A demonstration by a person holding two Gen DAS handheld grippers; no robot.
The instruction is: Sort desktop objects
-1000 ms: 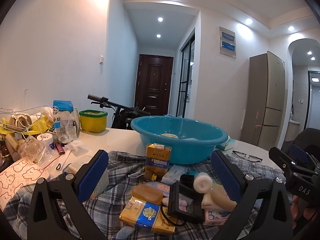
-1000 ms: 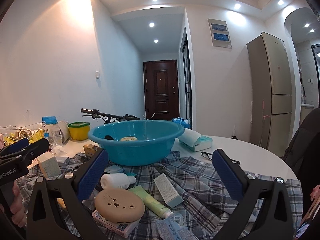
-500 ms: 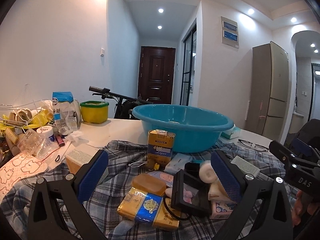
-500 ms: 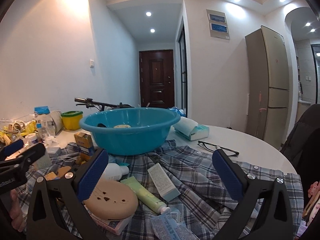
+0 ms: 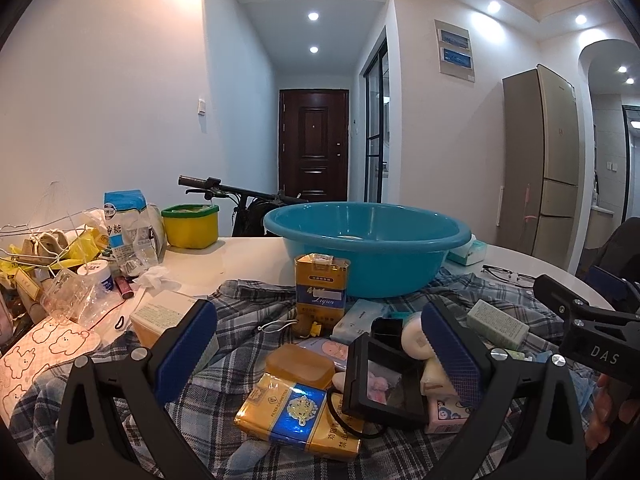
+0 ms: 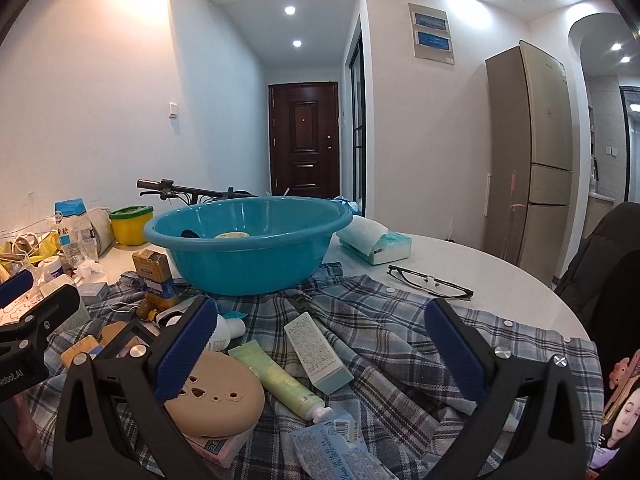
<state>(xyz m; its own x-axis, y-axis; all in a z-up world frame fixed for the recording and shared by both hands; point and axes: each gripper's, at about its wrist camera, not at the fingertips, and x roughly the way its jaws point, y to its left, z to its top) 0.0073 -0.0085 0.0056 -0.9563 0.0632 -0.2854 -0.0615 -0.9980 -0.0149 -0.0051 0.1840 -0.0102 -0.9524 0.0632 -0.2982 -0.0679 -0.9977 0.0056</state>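
Observation:
A blue basin (image 5: 368, 248) (image 6: 244, 240) stands on a plaid shirt (image 6: 380, 320) spread over the white table. My left gripper (image 5: 320, 352) is open above a yellow-and-blue cigarette pack (image 5: 298, 416), an amber soap bar (image 5: 300, 366) and a black framed box (image 5: 386, 380). An upright yellow carton (image 5: 322, 290) stands in front of the basin. My right gripper (image 6: 320, 352) is open over a green tube (image 6: 280, 380) and a white-teal box (image 6: 318, 354); a tan round case (image 6: 218, 396) lies by its left finger.
Glasses (image 6: 430, 282) and a tissue pack (image 6: 374, 242) lie on the right of the table (image 6: 500, 280). A yellow tub (image 5: 191, 226), a sugar bag (image 5: 128, 228) and wire hangers (image 5: 36, 240) crowd the left. A bicycle handlebar (image 5: 224, 188) is behind.
Both grippers have dropped lower and nearer the objects on the shirt, and the basin sits higher in both views. The jaws stay open.

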